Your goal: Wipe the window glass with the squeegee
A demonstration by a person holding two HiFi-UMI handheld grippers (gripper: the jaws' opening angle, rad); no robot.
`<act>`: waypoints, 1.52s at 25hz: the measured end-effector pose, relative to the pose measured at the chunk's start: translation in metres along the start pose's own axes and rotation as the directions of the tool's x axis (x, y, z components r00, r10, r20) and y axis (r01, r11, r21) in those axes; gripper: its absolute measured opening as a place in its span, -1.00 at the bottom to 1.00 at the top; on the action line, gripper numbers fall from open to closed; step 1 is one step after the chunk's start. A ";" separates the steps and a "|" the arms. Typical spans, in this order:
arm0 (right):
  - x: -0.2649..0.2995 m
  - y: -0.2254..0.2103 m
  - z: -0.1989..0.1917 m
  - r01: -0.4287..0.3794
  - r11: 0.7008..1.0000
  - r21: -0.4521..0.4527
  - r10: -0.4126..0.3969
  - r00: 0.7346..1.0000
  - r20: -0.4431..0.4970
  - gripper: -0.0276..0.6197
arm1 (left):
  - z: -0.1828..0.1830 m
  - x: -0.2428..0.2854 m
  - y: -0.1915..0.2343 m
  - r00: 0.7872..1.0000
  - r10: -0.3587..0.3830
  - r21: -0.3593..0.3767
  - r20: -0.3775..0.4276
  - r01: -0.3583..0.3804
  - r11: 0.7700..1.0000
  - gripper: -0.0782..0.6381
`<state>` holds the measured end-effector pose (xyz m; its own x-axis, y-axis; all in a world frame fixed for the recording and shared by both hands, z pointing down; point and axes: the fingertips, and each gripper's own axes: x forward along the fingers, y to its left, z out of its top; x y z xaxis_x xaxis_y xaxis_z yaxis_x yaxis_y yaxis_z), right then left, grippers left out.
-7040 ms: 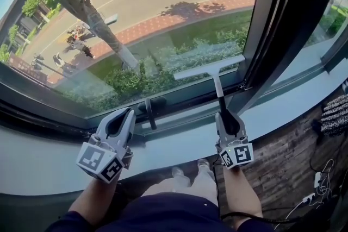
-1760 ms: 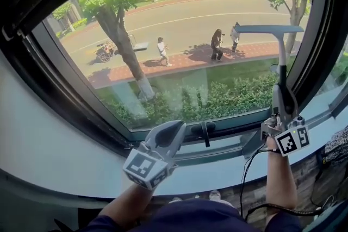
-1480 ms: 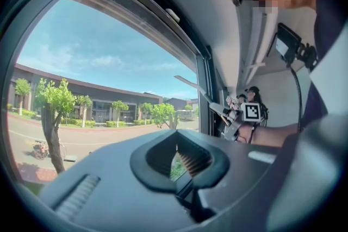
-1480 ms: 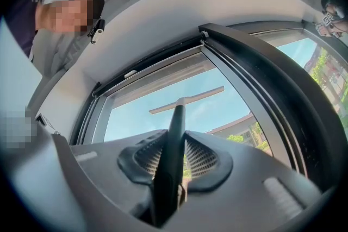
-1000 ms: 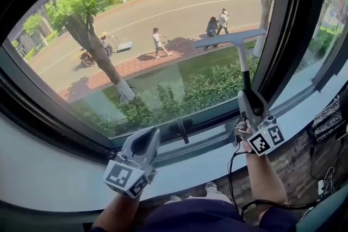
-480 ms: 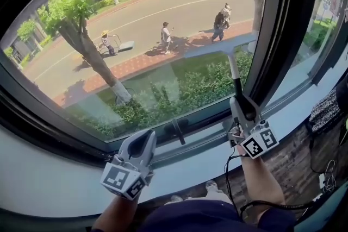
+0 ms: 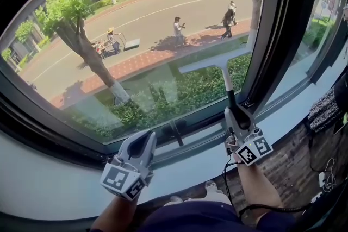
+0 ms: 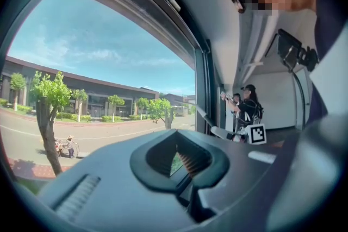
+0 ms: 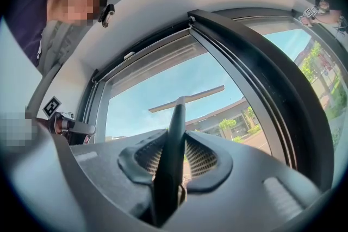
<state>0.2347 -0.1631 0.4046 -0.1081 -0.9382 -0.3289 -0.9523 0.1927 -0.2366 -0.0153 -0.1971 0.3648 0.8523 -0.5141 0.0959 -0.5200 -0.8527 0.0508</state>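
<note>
Your right gripper point(image 7: 235, 111) is pinching the dark handle of the squeegee point(image 7: 227, 83), and its jaws are pressed onto the handle from both sides. In the right gripper view the handle runs up between the ridged pads point(image 9: 201, 156) of the right gripper point(image 9: 175, 159), and its low end is hidden down inside. The squeegee point(image 9: 176, 117) stands up in front of the window glass point(image 7: 152, 19), with its long blade across the top, low on the right part of the glass. The blade's right end is near the dark window frame point(image 7: 271, 35). You cannot tell if the blade is touching the glass. Your left gripper point(image 7: 140, 141) sits low by the white sill point(image 7: 49, 182), well apart from the squeegee. The jaws of the left gripper point(image 8: 182, 159) are pressed together with only a thin slit, and nothing is between them. Both of your arms are cut off at the bottom edge of the head view.
</note>
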 end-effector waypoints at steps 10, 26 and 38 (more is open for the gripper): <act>-0.014 -0.001 -0.027 0.022 1.000 0.013 -0.021 0.998 -0.067 -0.60 | 0.002 0.003 -0.006 1.000 -0.017 -0.023 0.004 0.017 1.000 -0.77; -0.035 -0.006 -0.062 0.031 0.999 0.040 -0.026 0.993 -0.119 -0.60 | -0.015 0.004 -0.013 0.998 -0.020 0.009 -0.055 0.021 1.000 -0.77; -0.051 -0.012 -0.099 0.051 0.998 0.036 -0.044 0.983 -0.178 -0.60 | -0.026 0.009 -0.016 0.995 -0.024 0.011 -0.101 0.025 1.000 -0.77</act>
<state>0.2232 -0.1456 0.5147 -0.1155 -0.9818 -0.1506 -0.9458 0.1551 -0.2854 -0.0009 -0.1853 0.3905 0.8547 -0.4814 0.1942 -0.4976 -0.8664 0.0423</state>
